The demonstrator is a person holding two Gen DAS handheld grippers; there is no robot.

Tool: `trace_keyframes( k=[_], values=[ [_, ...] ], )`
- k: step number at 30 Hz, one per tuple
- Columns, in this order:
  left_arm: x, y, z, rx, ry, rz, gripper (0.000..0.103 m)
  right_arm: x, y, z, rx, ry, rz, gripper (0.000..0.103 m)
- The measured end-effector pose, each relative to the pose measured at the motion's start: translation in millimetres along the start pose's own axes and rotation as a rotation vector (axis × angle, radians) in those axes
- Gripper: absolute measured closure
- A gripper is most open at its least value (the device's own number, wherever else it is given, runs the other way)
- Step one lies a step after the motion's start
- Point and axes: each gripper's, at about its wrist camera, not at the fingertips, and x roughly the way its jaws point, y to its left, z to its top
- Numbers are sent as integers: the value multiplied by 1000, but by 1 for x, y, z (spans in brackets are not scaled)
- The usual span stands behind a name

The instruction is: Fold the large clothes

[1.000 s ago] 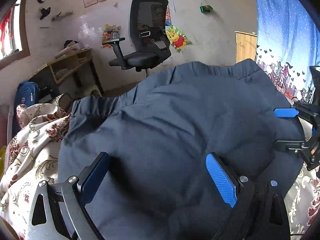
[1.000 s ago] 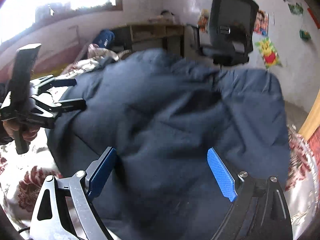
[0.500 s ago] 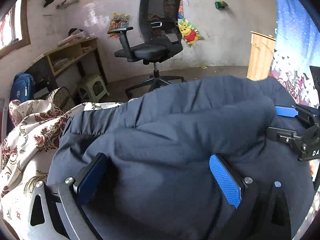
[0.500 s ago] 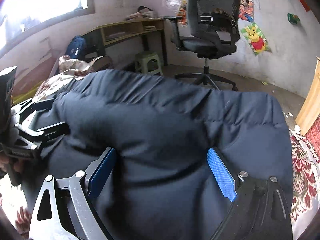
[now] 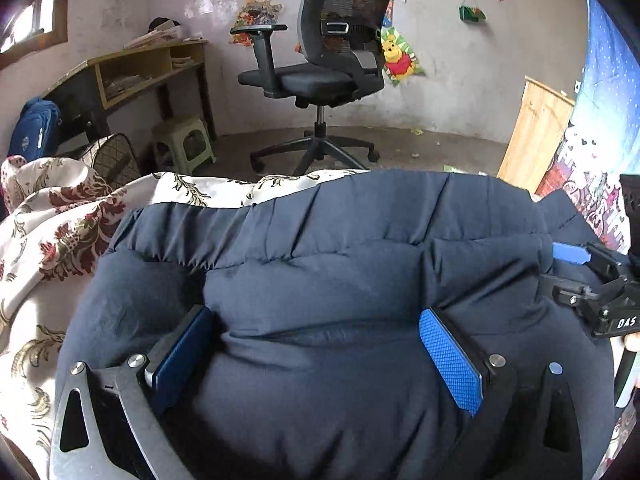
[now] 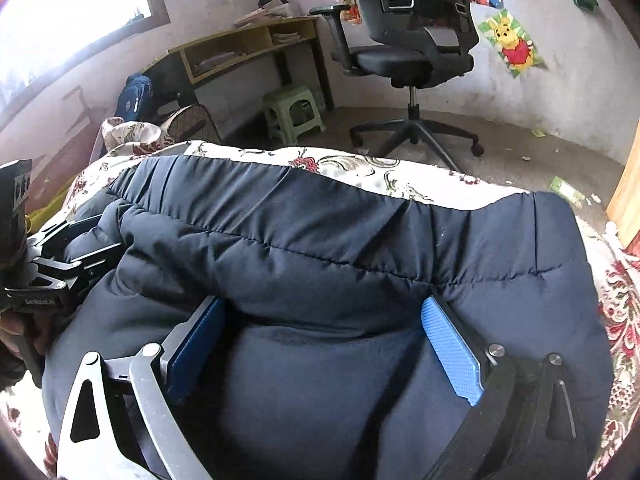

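Note:
A large navy padded jacket (image 5: 340, 280) lies on a floral bedspread (image 5: 52, 232), folded over itself, its elastic hem toward the bed's far edge. My left gripper (image 5: 316, 336) is open, its fingers pressed down into the jacket's near fold. My right gripper (image 6: 324, 328) is open too, its fingers sunk into the jacket (image 6: 360, 248) to the right. Each gripper shows at the edge of the other's view: the right one in the left wrist view (image 5: 592, 280), the left one in the right wrist view (image 6: 60, 264).
A black office chair (image 5: 324, 64) stands on the floor beyond the bed. A wooden desk (image 5: 132, 68), a green stool (image 5: 184, 144), a blue bag (image 5: 32, 128) and a wire fan (image 5: 116, 156) stand at the left. A wooden cabinet (image 5: 536, 136) is at the right.
The raised half of the jacket has come down toward the far edge and settled flat. Both grippers have lowered onto it, and the chair and floor have come into view.

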Motion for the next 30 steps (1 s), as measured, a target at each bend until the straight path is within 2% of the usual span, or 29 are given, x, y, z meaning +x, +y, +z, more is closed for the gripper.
trace_keyframes(
  k=[4, 8, 16, 30],
  values=[
    [2, -3, -5, 6, -17, 9, 0, 5, 3, -5, -13, 0, -14, 4],
    [7, 0, -6, -7, -13, -15, 0, 10, -1, -4, 2, 12, 14, 2],
    [8, 3, -10, -20, -27, -29, 0, 9, -5, -14, 14, -24, 36, 2],
    [0, 3, -19, -24, -58, -52, 0, -16, -16, -35, 60, -201, 120, 2]
  ],
)
